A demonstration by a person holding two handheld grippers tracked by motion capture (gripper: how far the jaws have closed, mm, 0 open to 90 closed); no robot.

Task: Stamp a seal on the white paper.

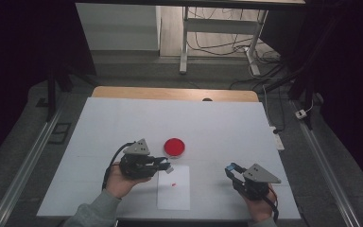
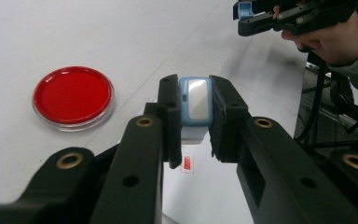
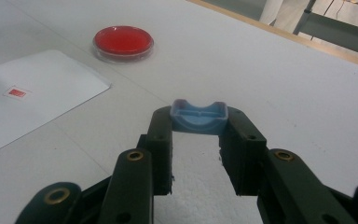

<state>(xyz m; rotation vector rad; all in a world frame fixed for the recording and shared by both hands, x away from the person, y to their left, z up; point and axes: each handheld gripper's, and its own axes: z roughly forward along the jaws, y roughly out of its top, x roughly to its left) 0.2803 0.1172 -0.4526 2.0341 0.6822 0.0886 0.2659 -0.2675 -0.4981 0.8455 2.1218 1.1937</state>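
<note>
My left gripper grasps the blue stamp just above the white sheet, my right gripper clenches its blue cap — I'd press straight down, squarely.

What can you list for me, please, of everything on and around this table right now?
Stamp body: one, blue and white, clamped in the left claw.
Cap: one, blue, clamped in the right claw.
Ink dish: one, red, round, mid-table.
Paper sheet: one, white, near edge, small red stamped mark on it.
Table: one, white top, wooden far edge.
Desk frame: one, white, behind, with cables.
Hands: two, one on each claw.
</note>
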